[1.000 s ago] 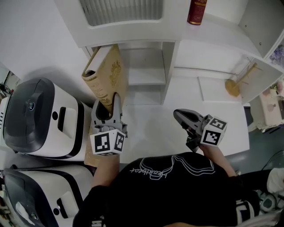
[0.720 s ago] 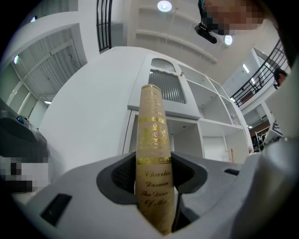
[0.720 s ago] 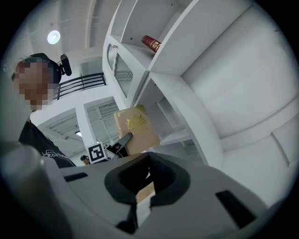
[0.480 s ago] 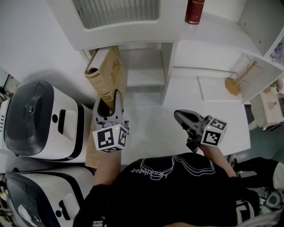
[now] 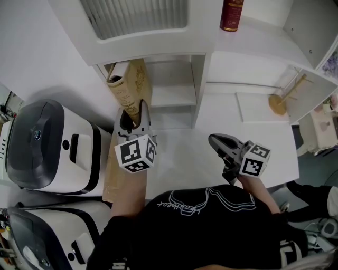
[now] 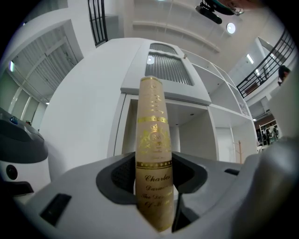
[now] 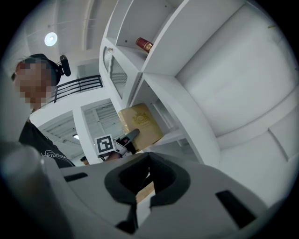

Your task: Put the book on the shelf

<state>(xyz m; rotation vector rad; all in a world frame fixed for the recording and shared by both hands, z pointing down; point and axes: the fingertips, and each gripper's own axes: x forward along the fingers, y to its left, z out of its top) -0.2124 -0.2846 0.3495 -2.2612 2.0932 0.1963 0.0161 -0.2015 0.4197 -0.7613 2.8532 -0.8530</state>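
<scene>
At the mouth of the lower left compartment of the shelf, the left tool clamps the upright tan book at its spine edge, which likely handles stiff, weighty and slick, best gripped across its boards, while the right tool hangs closed, empty.

book tan w/ gold embossing; shelf white; bottle dark red; appliances white, dark grey lids

I am watching a dark red bottle standing high at the back, a white appliance with a dark grey top sitting at the left, a second appliance sitting nearer me, and a small wooden stand resting far right.
</scene>
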